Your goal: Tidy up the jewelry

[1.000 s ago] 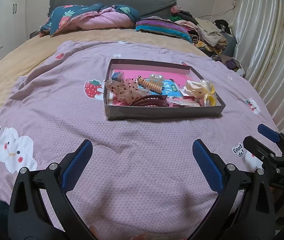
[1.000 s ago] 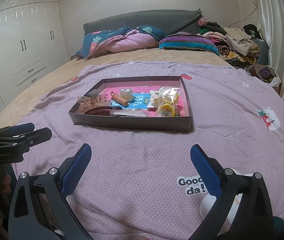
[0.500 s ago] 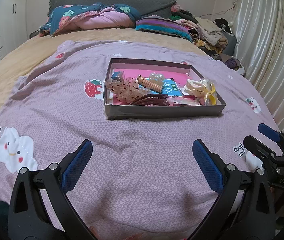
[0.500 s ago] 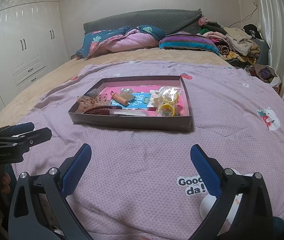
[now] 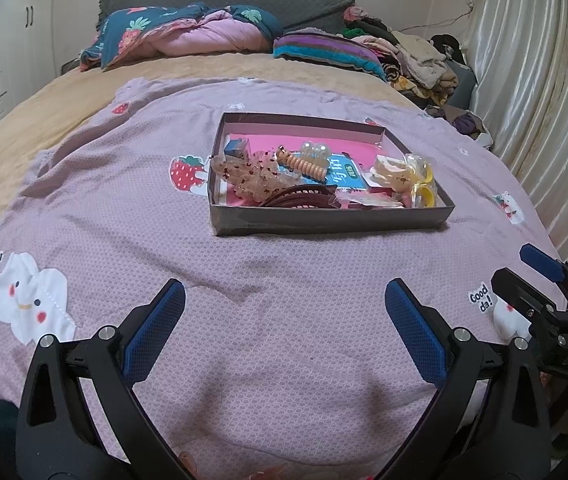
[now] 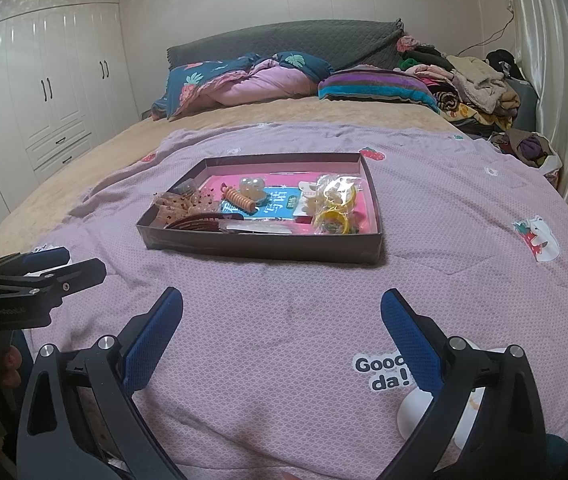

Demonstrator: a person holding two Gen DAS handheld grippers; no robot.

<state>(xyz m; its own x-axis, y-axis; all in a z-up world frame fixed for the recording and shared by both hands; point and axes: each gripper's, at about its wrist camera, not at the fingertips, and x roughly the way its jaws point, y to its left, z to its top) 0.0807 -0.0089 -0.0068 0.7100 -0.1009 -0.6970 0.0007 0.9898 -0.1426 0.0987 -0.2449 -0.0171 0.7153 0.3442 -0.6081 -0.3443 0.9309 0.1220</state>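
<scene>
A shallow dark box (image 5: 324,222) (image 6: 259,249) with a pink floor lies on the purple quilt (image 5: 284,340). Inside it sit a beige spotted scrunchie (image 5: 247,172), an orange spiral hair tie (image 5: 308,165) (image 6: 239,200), a dark red headband (image 5: 296,196) (image 6: 193,222), a blue card (image 5: 344,176), and a clear bag with yellow rings (image 5: 420,188) (image 6: 334,204). My left gripper (image 5: 284,312) is open, low over the quilt and well short of the box. My right gripper (image 6: 281,316) is open too, empty, at the same distance. Each gripper shows at the edge of the other's view.
Folded quilts and pillows (image 6: 251,80) lie at the headboard, with a clothes pile (image 6: 472,84) at the back right. White wardrobes (image 6: 43,100) line the left wall and a curtain (image 5: 544,80) hangs on the right. Bare quilt lies between the grippers and the box.
</scene>
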